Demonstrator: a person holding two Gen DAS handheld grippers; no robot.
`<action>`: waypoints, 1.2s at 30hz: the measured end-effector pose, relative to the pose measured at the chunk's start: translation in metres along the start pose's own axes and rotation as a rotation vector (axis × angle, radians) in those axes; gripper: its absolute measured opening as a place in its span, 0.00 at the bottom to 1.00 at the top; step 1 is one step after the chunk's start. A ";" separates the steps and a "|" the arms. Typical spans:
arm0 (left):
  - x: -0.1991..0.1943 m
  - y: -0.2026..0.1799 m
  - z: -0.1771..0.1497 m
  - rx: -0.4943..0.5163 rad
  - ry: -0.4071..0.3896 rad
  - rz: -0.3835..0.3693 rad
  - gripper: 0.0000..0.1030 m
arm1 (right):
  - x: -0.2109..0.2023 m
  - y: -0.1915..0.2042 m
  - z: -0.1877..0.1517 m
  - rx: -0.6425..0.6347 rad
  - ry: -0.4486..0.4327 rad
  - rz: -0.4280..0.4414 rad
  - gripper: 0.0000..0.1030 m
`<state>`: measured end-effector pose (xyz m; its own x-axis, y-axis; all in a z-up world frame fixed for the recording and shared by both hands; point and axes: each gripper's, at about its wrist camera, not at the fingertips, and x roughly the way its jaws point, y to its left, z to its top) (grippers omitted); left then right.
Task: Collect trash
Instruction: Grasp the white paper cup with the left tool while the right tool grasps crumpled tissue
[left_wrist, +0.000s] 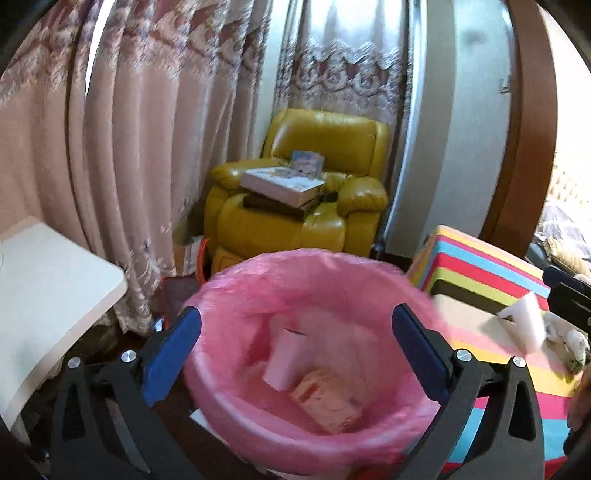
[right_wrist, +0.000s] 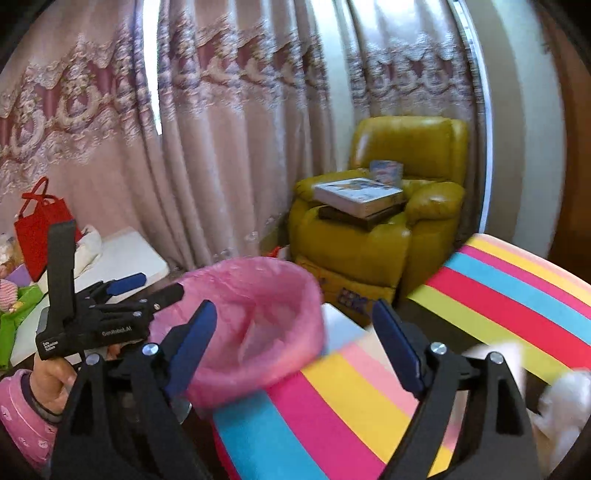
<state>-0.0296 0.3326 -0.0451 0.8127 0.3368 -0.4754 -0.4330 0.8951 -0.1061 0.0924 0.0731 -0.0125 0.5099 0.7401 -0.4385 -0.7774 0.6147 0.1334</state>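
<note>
A: Where is the trash?
B: Paper scraps (left_wrist: 286, 360) lie in the pink-lined bin (left_wrist: 258, 424), just beside the striped counter (right_wrist: 351, 406).
A: The tongs?
B: I see left tongs (left_wrist: 295, 332) and right tongs (right_wrist: 293, 343) released, gripping nothing.

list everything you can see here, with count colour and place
bin: 1, pink liner, below left gripper, paper scraps inside
armchair: 1, yellow, by the curtains
books: a stack, pale top, on armchair
curtains: pink, patterned, back wall
cloth: 1, striped, right of bin
tissues: white, crumpled, on cloth, far right
bag: 1, red, far left
board: 1, white, left of bin
left gripper: black, blue pads, open over bin
right gripper: same, open, empty
hand: 1, pink sleeve, holding left gripper
</note>
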 end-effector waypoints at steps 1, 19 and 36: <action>-0.003 -0.008 0.000 0.004 -0.005 -0.007 0.94 | -0.015 -0.009 -0.006 0.010 -0.006 -0.032 0.84; -0.026 -0.279 -0.058 0.241 0.133 -0.527 0.94 | -0.242 -0.196 -0.133 0.327 -0.025 -0.604 0.86; -0.029 -0.432 -0.133 0.569 0.260 -0.680 0.72 | -0.270 -0.294 -0.179 0.470 0.192 -0.740 0.80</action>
<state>0.0822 -0.1029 -0.1017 0.6789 -0.3288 -0.6565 0.4184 0.9080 -0.0220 0.1177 -0.3567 -0.0922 0.7175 0.0775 -0.6922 -0.0214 0.9958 0.0892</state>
